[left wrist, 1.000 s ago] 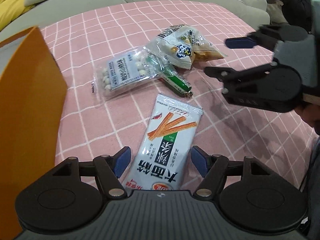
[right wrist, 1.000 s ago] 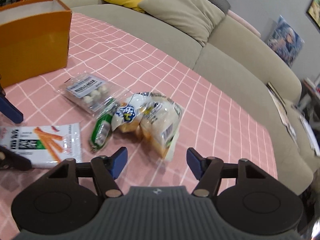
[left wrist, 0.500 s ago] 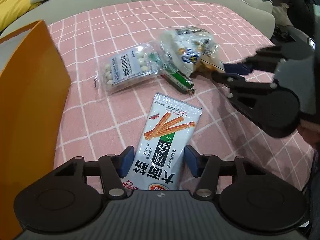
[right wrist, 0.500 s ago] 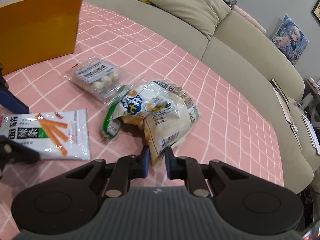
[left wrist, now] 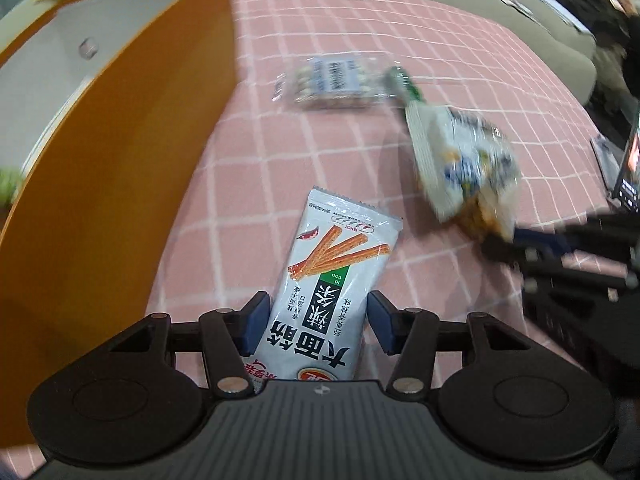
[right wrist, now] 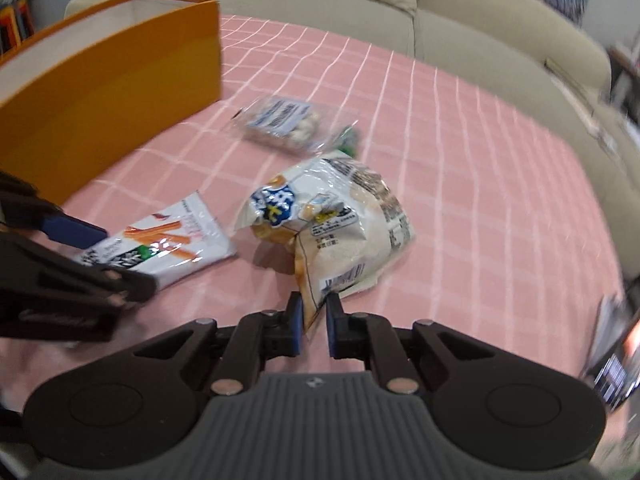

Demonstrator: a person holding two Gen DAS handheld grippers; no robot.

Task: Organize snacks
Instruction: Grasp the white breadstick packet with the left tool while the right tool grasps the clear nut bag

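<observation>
Right wrist view: right claw (right wrist: 313, 322) clenching chip bag (right wrist: 340, 232), lifting toward box (right wrist: 108, 92). Left claw (left wrist: 314, 326) straddling stick pack (left wrist: 332, 296), fingers spread; next closing, then carrying over box rim.

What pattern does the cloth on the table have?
The tablecloth is pink with a grid of thin white lines; it shows best in the right wrist view.

My left tool (left wrist: 316, 316) camera low over pink tabletop (left wrist: 460, 60), facing couch, my right tool (right wrist: 312, 322) camera likewise, close in, both sharing orange box (right wrist: 120, 80) and snack packets
</observation>
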